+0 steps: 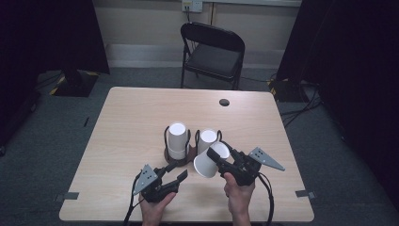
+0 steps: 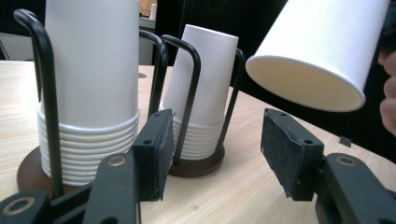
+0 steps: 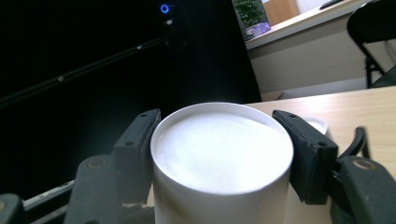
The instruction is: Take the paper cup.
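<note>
Two black wire holders stand mid-table, each with an upside-down stack of white paper cups: the left stack [image 1: 177, 137] [image 2: 88, 93] and the right stack [image 1: 207, 139] [image 2: 203, 98]. My right gripper [image 1: 217, 157] [image 3: 219, 135] is shut on a single white cup [image 1: 204, 165] [image 3: 222, 154], gripping it near its closed base. The cup is tilted, its open mouth facing down and left [image 2: 317, 51], in the air just in front of the right stack. My left gripper [image 1: 178, 170] [image 2: 217, 135] is open with nothing in it, low over the table and pointed at the holders' bases.
The wooden table [image 1: 131, 113] has a round cable hole [image 1: 224, 102] near its far edge. A black folding chair [image 1: 214, 49] stands beyond it. Dark curtains hang on both sides, and cables lie on the floor at the right [image 1: 301, 108].
</note>
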Tool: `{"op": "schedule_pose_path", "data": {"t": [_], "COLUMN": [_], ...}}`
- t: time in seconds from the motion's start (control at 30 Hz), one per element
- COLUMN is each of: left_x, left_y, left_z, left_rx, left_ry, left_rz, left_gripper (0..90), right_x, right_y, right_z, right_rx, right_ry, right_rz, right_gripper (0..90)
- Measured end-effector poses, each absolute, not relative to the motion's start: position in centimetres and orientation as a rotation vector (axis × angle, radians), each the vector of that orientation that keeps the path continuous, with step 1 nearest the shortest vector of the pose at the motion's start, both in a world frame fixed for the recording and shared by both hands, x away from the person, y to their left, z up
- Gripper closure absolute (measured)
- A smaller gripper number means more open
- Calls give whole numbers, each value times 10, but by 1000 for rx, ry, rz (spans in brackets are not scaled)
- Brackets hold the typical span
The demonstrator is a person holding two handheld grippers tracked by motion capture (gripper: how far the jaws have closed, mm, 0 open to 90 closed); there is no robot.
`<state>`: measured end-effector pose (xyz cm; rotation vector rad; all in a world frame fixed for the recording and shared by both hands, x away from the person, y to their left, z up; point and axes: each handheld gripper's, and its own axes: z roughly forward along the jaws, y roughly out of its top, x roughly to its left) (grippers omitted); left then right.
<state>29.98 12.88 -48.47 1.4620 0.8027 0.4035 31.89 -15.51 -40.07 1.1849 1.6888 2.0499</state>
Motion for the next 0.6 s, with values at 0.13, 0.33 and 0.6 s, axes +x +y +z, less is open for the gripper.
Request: {"op": "schedule_pose_path", "data": {"t": [0.13,0.33,0.6], "left_x": [303,299,302], "left_y": [125,118,110], "left_z": [-485,-484,-484], "left_rx": [1485,1480,1407], "left_ry": [765,695,658], "left_rz": [358,378,346], "left_gripper": [470,604,639], "right_x": [315,312,313], "right_y": [-152,-147,-145], "right_z": [-407,-419,-425], "right_rx": [1202,1234,1275], "right_ry": [1700,1707,1724], "right_rz": [2093,2168,2260], "right_gripper": [351,351,350]}}
